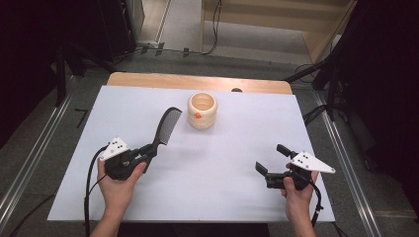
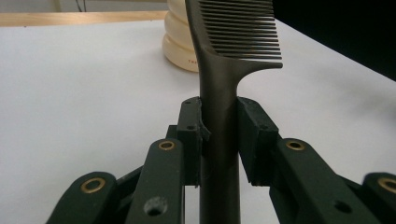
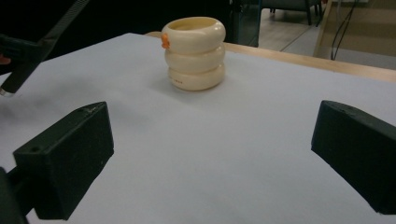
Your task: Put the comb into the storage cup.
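No lettering is legible; small red print low on the cream cup (image 2: 184, 44) is unreadable.

The comb (image 2: 219, 70) looks like smooth dark plastic with a slight sheen, and the ribbed cream cup (image 3: 194, 53) has a smooth, softly glossy surface. The worktop (image 1: 222, 163) is covered in matt white sheet over a pale wood edge. The left hand-held gripper (image 2: 219, 135) is matt black plastic with brass-coloured rivets.

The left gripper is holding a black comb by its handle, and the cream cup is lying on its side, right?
Not quite. The left gripper does hold the black comb by its handle, but the cream cup stands upright, opening on top, as the right gripper view shows.
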`<state>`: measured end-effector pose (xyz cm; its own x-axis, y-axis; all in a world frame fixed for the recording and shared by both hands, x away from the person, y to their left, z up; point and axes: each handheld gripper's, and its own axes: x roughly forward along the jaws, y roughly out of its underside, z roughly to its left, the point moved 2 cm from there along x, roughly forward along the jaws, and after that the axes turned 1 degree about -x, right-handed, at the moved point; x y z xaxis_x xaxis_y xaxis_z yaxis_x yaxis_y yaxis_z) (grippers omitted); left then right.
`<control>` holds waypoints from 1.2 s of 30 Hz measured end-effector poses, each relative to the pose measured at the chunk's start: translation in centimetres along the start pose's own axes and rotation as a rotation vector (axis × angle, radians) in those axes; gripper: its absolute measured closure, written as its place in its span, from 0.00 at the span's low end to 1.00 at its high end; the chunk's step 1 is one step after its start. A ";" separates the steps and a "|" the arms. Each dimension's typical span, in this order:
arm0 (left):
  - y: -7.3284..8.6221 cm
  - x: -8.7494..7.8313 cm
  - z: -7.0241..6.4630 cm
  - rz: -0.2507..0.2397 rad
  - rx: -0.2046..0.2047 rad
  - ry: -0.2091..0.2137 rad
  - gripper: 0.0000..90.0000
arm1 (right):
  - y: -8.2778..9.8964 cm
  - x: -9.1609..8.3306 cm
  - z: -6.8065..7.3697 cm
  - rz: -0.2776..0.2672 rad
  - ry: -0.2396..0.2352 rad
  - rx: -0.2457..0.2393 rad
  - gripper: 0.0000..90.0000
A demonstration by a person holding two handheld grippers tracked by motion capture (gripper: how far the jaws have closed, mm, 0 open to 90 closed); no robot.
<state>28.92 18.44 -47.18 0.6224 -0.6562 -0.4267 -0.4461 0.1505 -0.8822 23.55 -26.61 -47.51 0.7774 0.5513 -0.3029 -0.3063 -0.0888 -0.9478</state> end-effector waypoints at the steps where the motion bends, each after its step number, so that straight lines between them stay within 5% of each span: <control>1: 0.0 0.1 -0.2 0.001 0.006 0.004 0.80 | -0.7 0.4 0.6 -0.005 -0.007 -0.014 0.00; 7: 0.0 0.4 -0.9 0.000 0.019 0.017 0.80 | -2.1 1.1 1.8 -0.022 -0.004 -0.035 0.00; 15: 0.0 0.9 -1.9 0.005 0.042 0.040 0.80 | -3.9 2.5 3.2 -0.030 -0.064 -0.018 0.00; 36: 0.5 2.0 -4.0 0.009 0.099 0.060 0.80 | -5.7 6.5 7.2 0.016 -0.156 0.014 0.00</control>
<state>27.35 14.24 -47.65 0.5778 -0.6971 -0.4246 -0.3843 0.2266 -0.8950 26.37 -16.53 -43.37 0.6779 0.6721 -0.2979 -0.3265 -0.0877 -0.9411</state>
